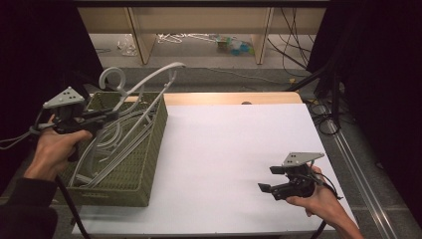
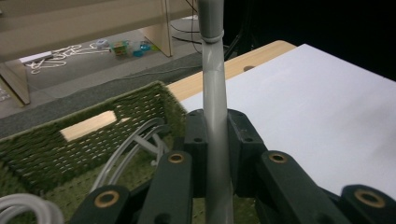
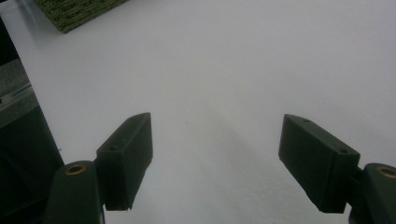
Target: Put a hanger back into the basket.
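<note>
This looks like a lab or recording studio rather than a home — black curtains point(image 1: 30, 45) close in both sides; a plain white table point(image 1: 239, 149) stands on grey carpet point(image 1: 239, 74); loose cables point(image 1: 293, 45) trail over the floor by a bare wooden shelf frame point(image 1: 199, 20); spare hangers point(image 1: 179, 37) and coloured odds and ends point(image 1: 234, 45) lie beneath it — props, apparently.

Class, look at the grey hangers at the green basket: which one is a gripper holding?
The hanger sticking up out of the basket, clamped in the left gripper. The other hangers lie flat inside, untouched.
</note>
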`<move>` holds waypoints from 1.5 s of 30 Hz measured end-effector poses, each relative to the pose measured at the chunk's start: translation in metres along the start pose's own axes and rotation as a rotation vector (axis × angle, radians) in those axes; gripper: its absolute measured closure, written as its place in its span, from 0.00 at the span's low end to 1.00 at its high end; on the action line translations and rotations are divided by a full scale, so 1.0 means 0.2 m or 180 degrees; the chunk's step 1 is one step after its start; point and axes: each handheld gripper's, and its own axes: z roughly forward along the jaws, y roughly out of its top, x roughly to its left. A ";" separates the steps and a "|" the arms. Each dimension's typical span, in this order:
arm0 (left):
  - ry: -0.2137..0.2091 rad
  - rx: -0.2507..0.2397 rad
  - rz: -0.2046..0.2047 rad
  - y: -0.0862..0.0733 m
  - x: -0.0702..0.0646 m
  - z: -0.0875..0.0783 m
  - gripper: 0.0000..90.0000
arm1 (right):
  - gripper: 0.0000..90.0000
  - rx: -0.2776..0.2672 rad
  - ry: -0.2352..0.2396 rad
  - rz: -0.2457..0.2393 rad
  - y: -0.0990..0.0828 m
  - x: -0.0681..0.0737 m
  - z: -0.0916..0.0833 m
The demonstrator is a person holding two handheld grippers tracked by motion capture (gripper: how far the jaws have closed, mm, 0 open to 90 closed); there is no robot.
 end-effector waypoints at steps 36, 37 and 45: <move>0.0152 0.0341 -0.0161 -0.41 0.28 -0.06 0.88 | 0.29 0.0026 -0.0003 0.0036 -0.02 -0.01 0.01; 0.0152 0.0341 -0.0161 -0.41 0.28 -0.06 0.88 | 0.29 0.0026 -0.0003 0.0036 -0.02 -0.01 0.01; 0.0126 0.0487 -0.0188 -0.44 0.29 -0.04 0.88 | 0.29 0.0050 0.0018 0.0092 -0.02 0.00 0.02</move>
